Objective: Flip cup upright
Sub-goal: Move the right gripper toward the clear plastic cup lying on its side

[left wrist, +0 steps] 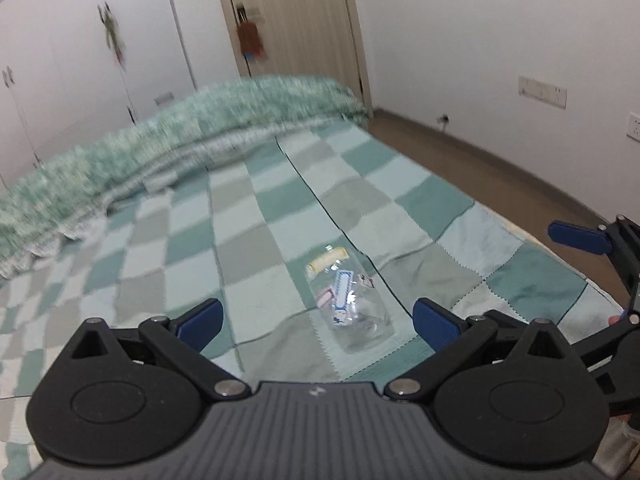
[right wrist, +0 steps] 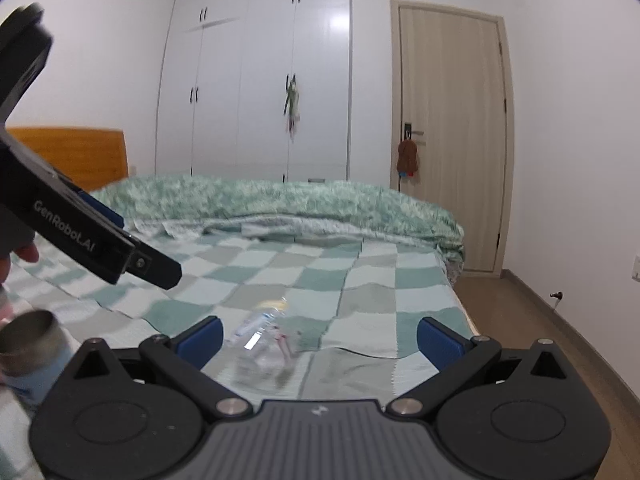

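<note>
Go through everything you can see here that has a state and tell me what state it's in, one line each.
Clear cup: lying on its side on the checkered blanket, not held.
Left gripper: open, empty, cup ahead between its fingers.
Right gripper: open, empty, cup just ahead.
Door: closed.
Wardrobe doors: closed.
Metal container: upright, open top.

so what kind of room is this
A bedroom, most likely: a bed with a green checked blanket and a rumpled duvet, a white built-in wardrobe and a wooden headboard. The clear cup lies on the blanket.
</note>
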A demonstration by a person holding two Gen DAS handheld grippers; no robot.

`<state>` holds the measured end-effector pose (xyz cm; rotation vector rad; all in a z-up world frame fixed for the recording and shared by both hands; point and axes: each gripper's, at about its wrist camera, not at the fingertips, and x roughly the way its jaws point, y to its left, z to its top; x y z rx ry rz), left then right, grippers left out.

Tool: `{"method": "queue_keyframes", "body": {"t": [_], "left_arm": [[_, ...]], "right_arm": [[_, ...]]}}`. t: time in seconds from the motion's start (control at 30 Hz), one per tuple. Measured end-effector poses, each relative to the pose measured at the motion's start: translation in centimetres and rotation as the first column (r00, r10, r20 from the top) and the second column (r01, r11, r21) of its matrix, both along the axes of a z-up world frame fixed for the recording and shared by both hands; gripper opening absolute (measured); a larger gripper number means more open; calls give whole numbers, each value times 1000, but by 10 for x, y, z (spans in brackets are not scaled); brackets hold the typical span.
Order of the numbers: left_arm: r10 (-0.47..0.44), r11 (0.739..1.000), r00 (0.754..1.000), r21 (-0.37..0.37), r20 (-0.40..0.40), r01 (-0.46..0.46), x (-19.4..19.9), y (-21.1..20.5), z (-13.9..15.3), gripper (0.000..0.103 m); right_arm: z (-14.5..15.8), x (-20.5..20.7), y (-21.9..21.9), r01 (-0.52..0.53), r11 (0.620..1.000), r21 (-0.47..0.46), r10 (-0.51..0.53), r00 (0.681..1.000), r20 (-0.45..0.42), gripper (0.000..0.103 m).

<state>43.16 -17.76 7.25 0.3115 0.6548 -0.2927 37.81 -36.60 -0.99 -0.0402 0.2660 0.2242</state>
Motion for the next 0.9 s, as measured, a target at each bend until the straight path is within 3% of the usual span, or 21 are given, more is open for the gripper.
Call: {"method": "queue_keyframes", "body": {"t": [0.2,0.33,0.5,0.6,0.67,0.9], "left_arm": [[65,998,990,36,-128,-60,64,-11,-27,103],[66,997,977,47,-205,-58,98,-26,-48,103],[76,994,966,90,-247,-55,123,-43,-78,102],[71,996,950,68,-303,-52,131,-45,-87,90],[69,997,941,61,-330,-51,133,-45,-92,69],[35,997,955,80,-294,-12,121,-48,-87,65]], "right_arm": [[-19,46,-7,-30,1000,8,31,994,-107,103],[-38,63,-13,8,1000,0,-8,989,-147,103],[-55,70,-17,71,997,-37,-76,981,-177,103],[-60,72,-23,77,997,-20,-80,978,-195,103],[-61,72,-25,64,998,-3,-63,977,-204,103],[-62,69,-19,-6,1000,-1,6,980,-198,103]]}}
